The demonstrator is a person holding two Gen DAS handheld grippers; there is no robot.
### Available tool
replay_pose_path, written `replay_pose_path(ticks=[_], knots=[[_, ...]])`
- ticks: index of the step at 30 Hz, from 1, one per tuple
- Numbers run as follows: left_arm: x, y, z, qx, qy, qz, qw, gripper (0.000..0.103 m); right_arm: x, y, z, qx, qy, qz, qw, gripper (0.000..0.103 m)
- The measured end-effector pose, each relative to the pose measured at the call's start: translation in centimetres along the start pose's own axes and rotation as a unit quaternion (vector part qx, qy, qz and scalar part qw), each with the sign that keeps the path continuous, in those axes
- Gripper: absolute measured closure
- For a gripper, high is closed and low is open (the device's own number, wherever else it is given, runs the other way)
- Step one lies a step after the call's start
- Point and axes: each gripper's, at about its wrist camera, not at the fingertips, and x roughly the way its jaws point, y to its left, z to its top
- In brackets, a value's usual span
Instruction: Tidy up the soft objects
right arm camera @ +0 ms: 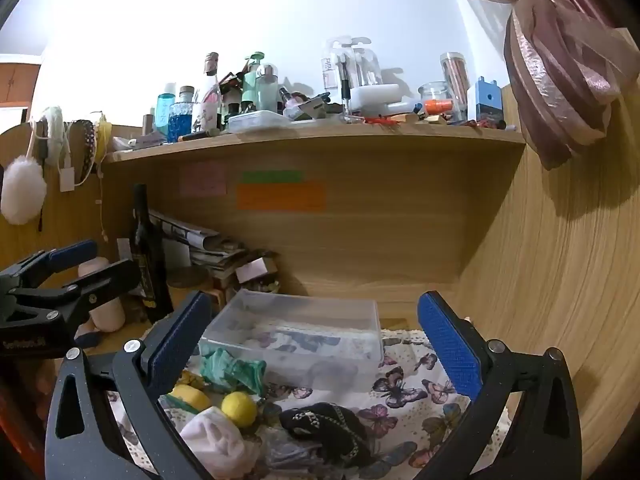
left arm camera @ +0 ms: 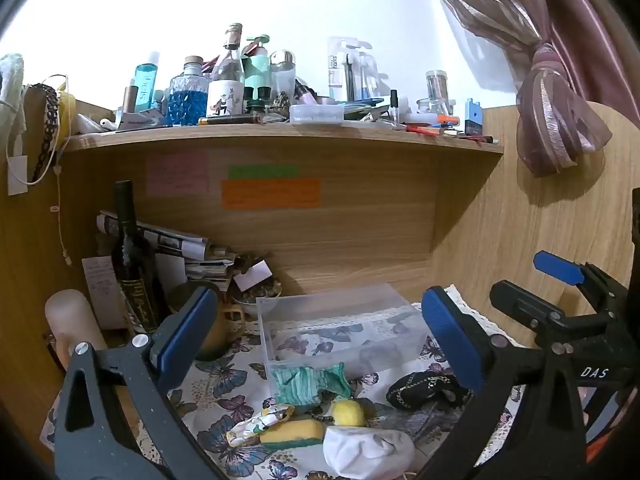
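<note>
On a butterfly-print cloth (left arm camera: 224,380) lie several soft items: a green knitted cloth (left arm camera: 308,384) (right arm camera: 232,368), a yellow ball (left arm camera: 349,413) (right arm camera: 239,409), a yellow-green sponge (left arm camera: 292,434) (right arm camera: 190,396), a white cloth bundle (left arm camera: 368,454) (right arm camera: 218,444) and a black chain pouch (left arm camera: 424,390) (right arm camera: 324,424). Behind them stands a clear plastic box (left arm camera: 340,328) (right arm camera: 296,340) with nothing in it. My left gripper (left arm camera: 320,340) (right arm camera: 100,264) hovers open above the items. My right gripper (right arm camera: 316,344) (left arm camera: 536,288) is also open, to its right, holding nothing.
A dark wine bottle (left arm camera: 132,264) (right arm camera: 148,256), a mug (left arm camera: 220,328), a pale cylinder (left arm camera: 72,320) and stacked newspapers (left arm camera: 160,240) crowd the left back corner. The wooden shelf (left arm camera: 280,140) above carries many bottles. A wooden side panel (right arm camera: 560,280) and a tied curtain (left arm camera: 560,120) close the right.
</note>
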Motion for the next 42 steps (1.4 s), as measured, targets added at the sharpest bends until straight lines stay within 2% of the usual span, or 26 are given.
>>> replay_pose_path(ticks=[42], knots=[[-0.48, -0.48, 0.32, 0.004, -0.007, -0.008, 0.9999, 0.000, -0.22, 0.32, 0.03, 0.008, -0.003, 0.004, 1.000, 0.000]])
